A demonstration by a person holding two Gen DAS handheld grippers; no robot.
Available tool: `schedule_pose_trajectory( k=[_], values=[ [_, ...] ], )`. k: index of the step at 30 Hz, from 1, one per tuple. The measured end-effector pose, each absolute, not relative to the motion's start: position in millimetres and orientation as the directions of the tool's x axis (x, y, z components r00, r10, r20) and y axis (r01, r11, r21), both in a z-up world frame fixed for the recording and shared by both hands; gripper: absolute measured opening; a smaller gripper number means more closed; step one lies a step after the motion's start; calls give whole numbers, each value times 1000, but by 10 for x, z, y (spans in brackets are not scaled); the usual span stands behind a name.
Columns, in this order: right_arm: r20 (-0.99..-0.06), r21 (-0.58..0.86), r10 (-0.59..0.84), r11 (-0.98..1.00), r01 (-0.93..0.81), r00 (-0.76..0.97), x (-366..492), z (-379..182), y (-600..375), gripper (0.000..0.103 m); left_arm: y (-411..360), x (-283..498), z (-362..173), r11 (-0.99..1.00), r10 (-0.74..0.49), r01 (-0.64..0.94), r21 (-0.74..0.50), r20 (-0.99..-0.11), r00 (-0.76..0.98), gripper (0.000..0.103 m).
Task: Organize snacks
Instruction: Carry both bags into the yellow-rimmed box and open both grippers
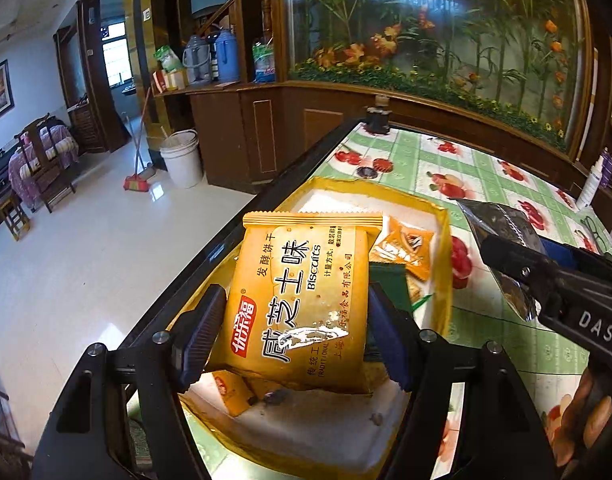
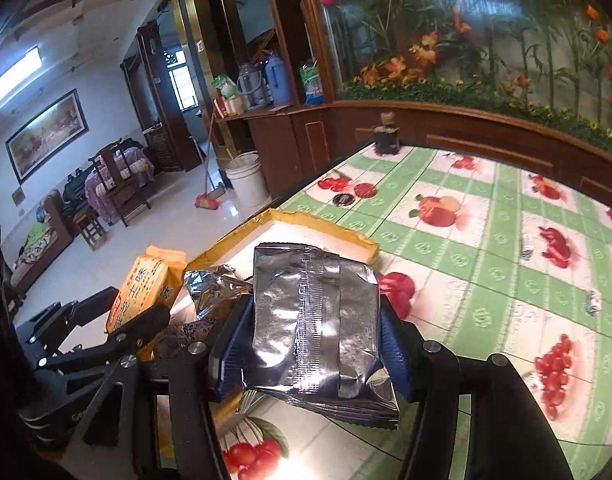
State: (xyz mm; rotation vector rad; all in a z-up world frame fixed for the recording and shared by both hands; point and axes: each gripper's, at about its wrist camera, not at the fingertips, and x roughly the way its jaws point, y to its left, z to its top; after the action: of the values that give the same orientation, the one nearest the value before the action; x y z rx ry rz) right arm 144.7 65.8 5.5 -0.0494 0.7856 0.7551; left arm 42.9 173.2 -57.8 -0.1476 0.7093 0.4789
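Left gripper (image 1: pixel 295 332): clamps glossy yellow biscuit packet (image 1: pixel 301 304) above gold-rimmed tray (image 1: pixel 442 280). Right gripper (image 2: pixel 312 350): clamps crinkled silver foil packet (image 2: pixel 318 320) beside tray.

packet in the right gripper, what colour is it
Shiny silver packet, clearest in the right wrist view.

A yellow biscuit packet (image 1: pixel 301 308) and a silver foil packet (image 2: pixel 318 328) are held above the yellow tray (image 1: pixel 442 240).
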Motion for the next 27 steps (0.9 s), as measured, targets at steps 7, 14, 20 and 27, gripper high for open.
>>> schedule_pose_trajectory(
  k=[7, 14, 20, 27],
  values=[
    [-679, 239, 599, 727, -644, 425, 1593, -105, 966, 60, 1915, 446, -702, 868, 379, -497, 24, -680, 628, 71],
    [-705, 246, 584, 734, -634, 403, 1832, -256, 1221, 60, 2000, 478, -840, 866, 362, -499, 17, -709, 606, 71],
    [-733, 256, 569, 740, -622, 374, 1968, -446, 1380, 60, 2017, 537, -873, 872, 353, -490, 20, -719, 599, 71],
    [-742, 252, 560, 742, -621, 369, 2027, -517, 1482, 60, 2012, 593, -891, 877, 350, -480, 29, -723, 596, 70]
  ],
)
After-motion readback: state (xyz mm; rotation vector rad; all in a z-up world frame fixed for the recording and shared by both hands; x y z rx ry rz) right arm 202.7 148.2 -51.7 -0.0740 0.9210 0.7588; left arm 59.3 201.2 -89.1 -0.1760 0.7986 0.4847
